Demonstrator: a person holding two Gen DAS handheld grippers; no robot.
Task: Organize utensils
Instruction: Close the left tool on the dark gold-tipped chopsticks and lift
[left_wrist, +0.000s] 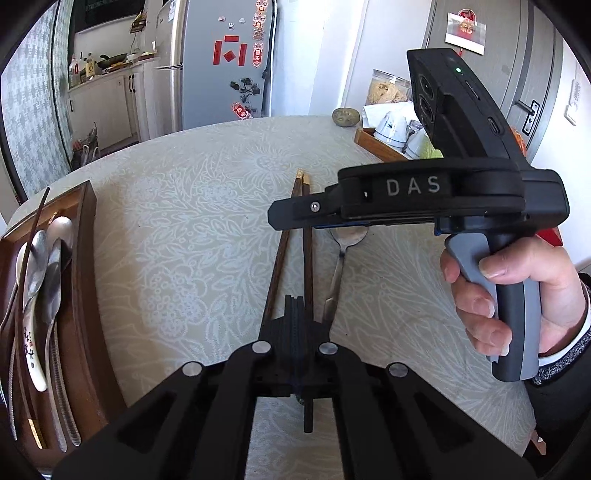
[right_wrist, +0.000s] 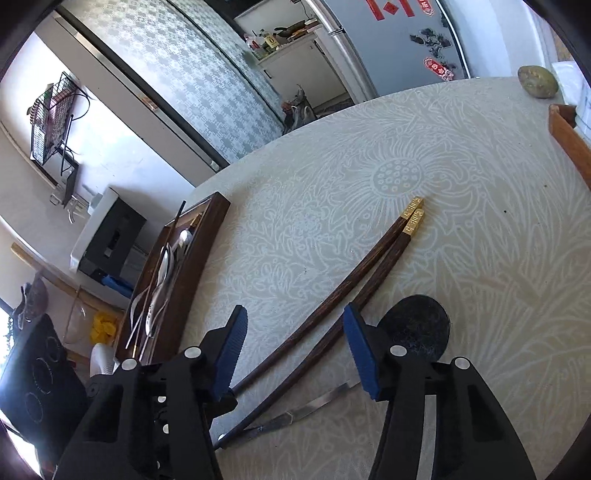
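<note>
Chopsticks (right_wrist: 343, 291), two brown ones with gold ends, lie side by side on the flowery table (right_wrist: 480, 258), and we see our right gripper (right_wrist: 293, 347) just above them with its blue pads apart, one stick between them. Our left gripper (left_wrist: 295, 314) is pressed together, close by the sticks and a metal spoon (left_wrist: 341, 254). Far off to its left sits a wooden tray (left_wrist: 86, 258) with more spoons.
</note>
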